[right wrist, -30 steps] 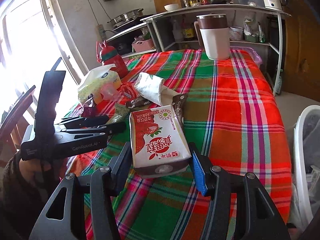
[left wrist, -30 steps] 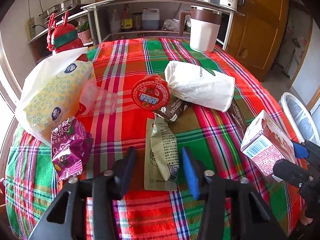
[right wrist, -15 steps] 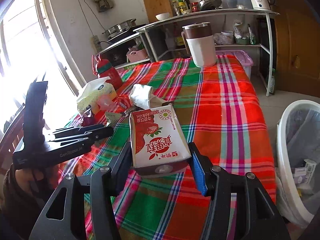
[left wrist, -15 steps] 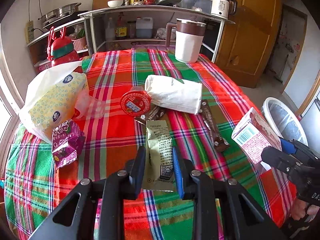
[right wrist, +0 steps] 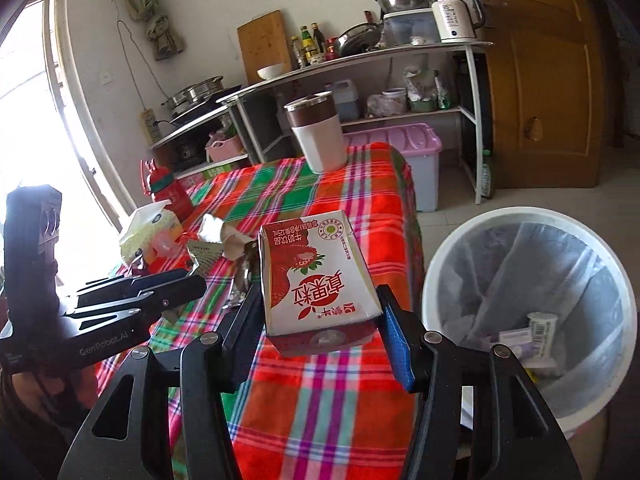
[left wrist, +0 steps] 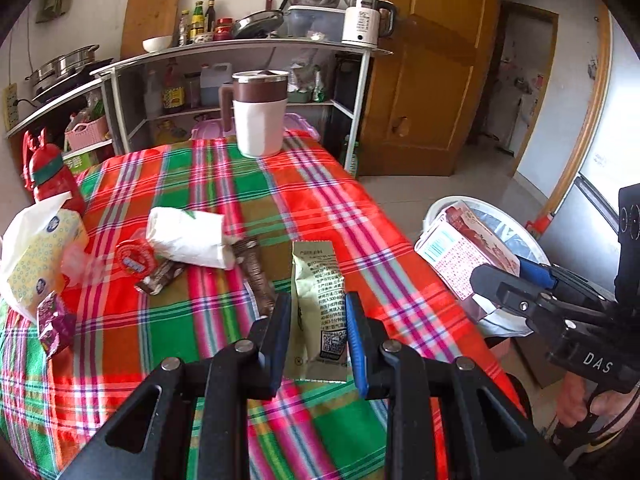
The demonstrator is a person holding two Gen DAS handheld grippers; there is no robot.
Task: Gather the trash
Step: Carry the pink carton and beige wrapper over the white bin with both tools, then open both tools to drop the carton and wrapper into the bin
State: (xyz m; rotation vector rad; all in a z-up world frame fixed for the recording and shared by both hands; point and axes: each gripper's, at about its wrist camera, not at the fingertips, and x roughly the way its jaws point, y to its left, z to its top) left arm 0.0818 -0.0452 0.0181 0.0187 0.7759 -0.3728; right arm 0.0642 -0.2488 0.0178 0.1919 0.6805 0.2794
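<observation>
My left gripper [left wrist: 318, 338] is shut on a pale green snack wrapper [left wrist: 318, 312] and holds it above the plaid table. My right gripper [right wrist: 320, 326] is shut on a red and white milk carton [right wrist: 316, 280], held beside the table edge, left of the white trash bin [right wrist: 532, 300]. The carton [left wrist: 464, 256] and bin [left wrist: 528, 240] also show at the right of the left wrist view. On the table lie a white paper bag [left wrist: 186, 236], a red round lid [left wrist: 136, 258], brown wrappers [left wrist: 254, 272] and a purple wrapper [left wrist: 54, 324].
A tissue pack [left wrist: 38, 252] and a red bottle [left wrist: 50, 176] stand at the table's left. A white and brown jug [left wrist: 260, 116] stands at the far edge. The bin holds several pieces of trash [right wrist: 538, 334]. A metal shelf rack [left wrist: 240, 80] stands behind the table.
My left gripper closed on the green wrapper and lifted it, swinging right. My right gripper carried the carton right, off the table edge toward the bin.
</observation>
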